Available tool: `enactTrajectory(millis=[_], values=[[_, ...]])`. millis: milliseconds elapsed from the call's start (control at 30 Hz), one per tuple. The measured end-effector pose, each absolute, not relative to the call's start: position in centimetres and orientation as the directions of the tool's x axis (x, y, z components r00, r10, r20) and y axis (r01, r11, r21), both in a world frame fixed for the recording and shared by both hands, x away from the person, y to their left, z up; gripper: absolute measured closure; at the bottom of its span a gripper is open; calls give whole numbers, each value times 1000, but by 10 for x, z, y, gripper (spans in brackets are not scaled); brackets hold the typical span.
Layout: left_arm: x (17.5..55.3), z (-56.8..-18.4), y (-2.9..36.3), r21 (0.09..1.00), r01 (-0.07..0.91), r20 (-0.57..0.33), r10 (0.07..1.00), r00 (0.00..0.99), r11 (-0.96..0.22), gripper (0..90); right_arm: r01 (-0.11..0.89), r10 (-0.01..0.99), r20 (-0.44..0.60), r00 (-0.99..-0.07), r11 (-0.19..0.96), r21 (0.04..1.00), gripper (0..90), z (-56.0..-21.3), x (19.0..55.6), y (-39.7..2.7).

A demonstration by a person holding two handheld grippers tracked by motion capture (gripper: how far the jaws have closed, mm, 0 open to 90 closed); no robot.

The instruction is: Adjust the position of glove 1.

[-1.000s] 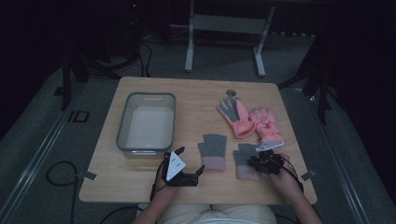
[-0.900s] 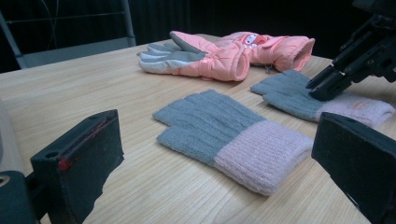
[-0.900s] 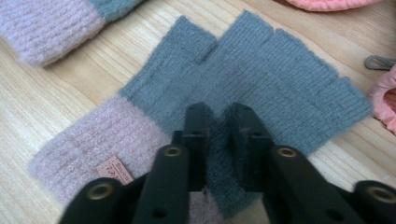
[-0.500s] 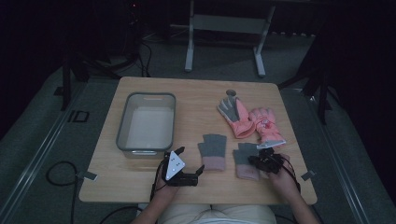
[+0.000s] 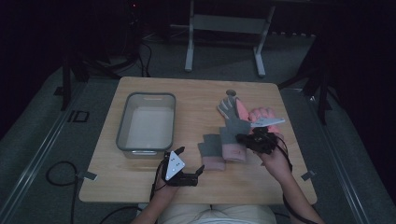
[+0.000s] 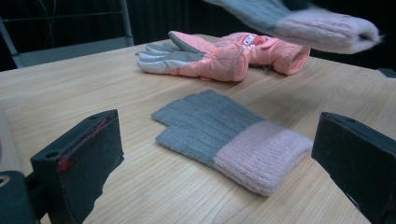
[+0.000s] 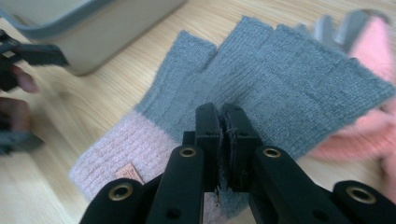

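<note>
Standing on dim grey carpet, wooden table; right tongs pinch knit glove, left tongs wide.

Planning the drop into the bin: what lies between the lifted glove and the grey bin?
In the high view, the other knit glove lies on the table between lifted glove and grey bin.

I sit at a light wooden table in a dim room. Grey carpet covers the floor around it, with a pale strip running along each side. Beyond the far edge stands a grey metal frame on two legs. Black cables trail behind, into darkness.
</note>
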State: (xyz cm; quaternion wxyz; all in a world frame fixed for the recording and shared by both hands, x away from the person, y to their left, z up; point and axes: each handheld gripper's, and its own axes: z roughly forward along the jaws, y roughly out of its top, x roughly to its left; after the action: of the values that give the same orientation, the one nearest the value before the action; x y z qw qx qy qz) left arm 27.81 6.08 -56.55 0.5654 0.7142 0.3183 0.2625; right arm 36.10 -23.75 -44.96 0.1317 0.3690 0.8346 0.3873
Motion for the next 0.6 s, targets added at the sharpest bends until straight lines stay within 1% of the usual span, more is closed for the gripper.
enactTrajectory(millis=[133,300,467,600], values=[[278,-565,61,974,161,12,752,659,-157,15,495,693,49,-719,462,735,858,-451,368,-215],[278,-566,61,975,156,14,750,661,-156,15,493,679,46,-733,483,723,857,-463,373,-194],[278,-566,61,975,160,9,749,662,-154,15,516,664,86,-743,486,705,857,-478,375,-185],[279,-565,61,974,162,8,746,666,-156,15,521,658,84,-748,504,689,856,-488,374,-177]])
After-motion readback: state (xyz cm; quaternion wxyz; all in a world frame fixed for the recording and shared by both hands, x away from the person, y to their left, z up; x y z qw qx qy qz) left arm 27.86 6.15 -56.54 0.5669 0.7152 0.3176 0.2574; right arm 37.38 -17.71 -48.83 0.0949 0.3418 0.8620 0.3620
